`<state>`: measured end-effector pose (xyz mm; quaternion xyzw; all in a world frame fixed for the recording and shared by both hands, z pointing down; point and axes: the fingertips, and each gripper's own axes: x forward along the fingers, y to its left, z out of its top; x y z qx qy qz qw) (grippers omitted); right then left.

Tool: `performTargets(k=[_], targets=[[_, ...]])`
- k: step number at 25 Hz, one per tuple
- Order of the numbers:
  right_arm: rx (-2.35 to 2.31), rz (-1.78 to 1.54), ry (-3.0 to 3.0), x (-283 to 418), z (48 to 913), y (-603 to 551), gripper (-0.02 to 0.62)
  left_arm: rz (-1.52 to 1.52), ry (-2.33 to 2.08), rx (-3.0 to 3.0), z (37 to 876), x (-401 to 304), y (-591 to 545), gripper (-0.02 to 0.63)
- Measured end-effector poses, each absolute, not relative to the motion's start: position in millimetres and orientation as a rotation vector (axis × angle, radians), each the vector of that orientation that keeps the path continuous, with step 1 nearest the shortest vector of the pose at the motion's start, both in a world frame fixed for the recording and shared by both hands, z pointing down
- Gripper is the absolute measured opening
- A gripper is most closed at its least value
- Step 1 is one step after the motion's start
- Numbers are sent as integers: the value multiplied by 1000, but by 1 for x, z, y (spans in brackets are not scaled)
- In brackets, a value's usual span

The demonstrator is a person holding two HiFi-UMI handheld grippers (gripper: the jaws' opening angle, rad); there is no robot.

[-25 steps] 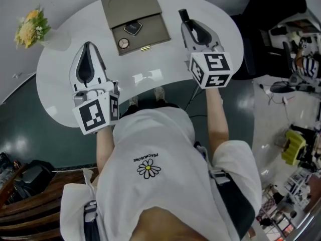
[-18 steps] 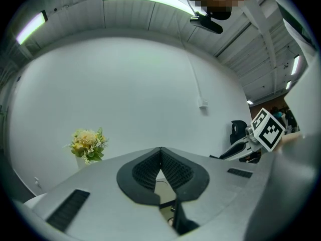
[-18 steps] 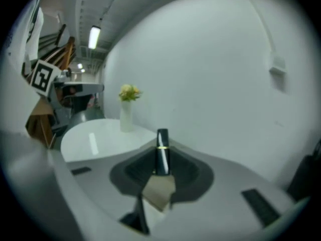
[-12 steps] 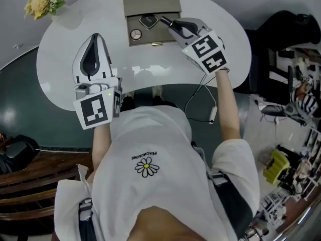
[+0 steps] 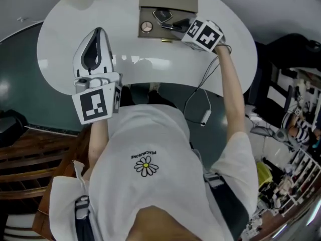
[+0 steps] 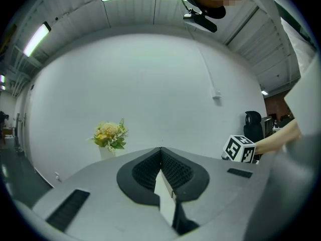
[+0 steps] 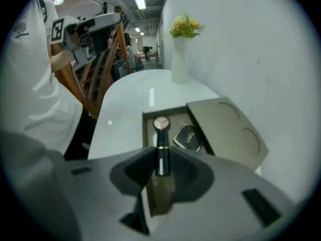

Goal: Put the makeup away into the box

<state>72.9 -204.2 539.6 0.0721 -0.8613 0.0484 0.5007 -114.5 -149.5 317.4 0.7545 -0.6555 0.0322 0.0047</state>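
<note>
Lipstick tube (image 7: pixel 161 144), black with a thin gold band, is pinched between the jaws of the right gripper (image 7: pixel 160 155), and its free end projects beyond the jaw tips. In the head view the right gripper (image 5: pixel 174 26) tilts downward over the front edge of the open taupe cardboard box (image 5: pixel 142 19), so the lipstick tube (image 5: pixel 178 24) hangs above the tray, not yet laid in it.

Two items already lie in the tray of the box (image 7: pixel 145 129). A round compact with a pale pink face (image 7: pixel 160 123) lies in line with the tip of the lipstick. A black rounded-square compact (image 7: pixel 186 135) lies just beside it on the hinge side. The flat taupe lid with two circular recesses (image 7: pixel 228 129) is folded back behind the tray.

The box rests on a glossy white curved table (image 5: pixel 75 39). A white vase of yellow flowers (image 7: pixel 183 34) stands well apart at the far end of the table. Brown wooden chairs (image 7: pixel 100 69) stand off the table's edge.

The left gripper (image 6: pixel 160 149) is held above the near side of the table, well apart from the box. Its jaws are pressed together with nothing between them.
</note>
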Motion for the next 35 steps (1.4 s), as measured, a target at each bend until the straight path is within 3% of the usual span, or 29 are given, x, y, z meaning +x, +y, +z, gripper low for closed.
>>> performTargets(k=[8, 21, 25, 30, 33, 35], targets=[[18, 104, -1938, 86, 595, -210, 110, 162, -2083, 2301, 333, -124, -145, 20], [70, 196, -1947, 89, 615, -211, 115, 211, -2074, 2299, 341, -120, -144, 20], [105, 209, -1961, 89, 610, -212, 174, 203, -2074, 2312, 335, -119, -144, 20], [153, 199, -1999, 87, 590, -219, 178, 192, -2067, 2337, 330, -119, -145, 20], [307, 194, -2101, 81, 552, -233, 155, 163, -2049, 2388, 320, -113, -148, 20], [444, 177, -2203, 76, 516, -244, 81, 140, -2033, 2430, 309, -106, -149, 20]])
